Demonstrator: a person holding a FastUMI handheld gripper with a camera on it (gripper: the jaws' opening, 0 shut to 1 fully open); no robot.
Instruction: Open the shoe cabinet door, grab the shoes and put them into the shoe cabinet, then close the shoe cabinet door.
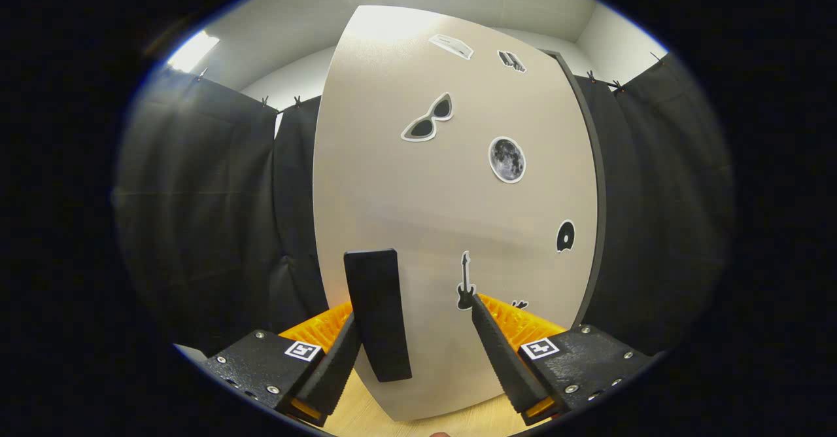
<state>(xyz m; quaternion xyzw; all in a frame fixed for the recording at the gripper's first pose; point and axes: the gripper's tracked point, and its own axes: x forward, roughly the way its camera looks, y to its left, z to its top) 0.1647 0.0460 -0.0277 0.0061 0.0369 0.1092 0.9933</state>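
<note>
I see the beige shoe cabinet door (451, 182), sticker-dotted, dead ahead at 12 o'clock, with its black vertical bar handle (378, 313) between my jaws. Gripper (415, 329) jaws wide, left finger touching the handle. Door's dark edge at 3 o'clock; light wood floor (366, 420) below.

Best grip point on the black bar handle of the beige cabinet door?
Grip the black upright bar handle across its width, near mid-height, coming straight at the beige sticker-covered cabinet door. It stands proud of the door face as a narrow vertical slab, so fingers fit either side. The open gripper has the handle against its left finger; shift left to centre.
</note>
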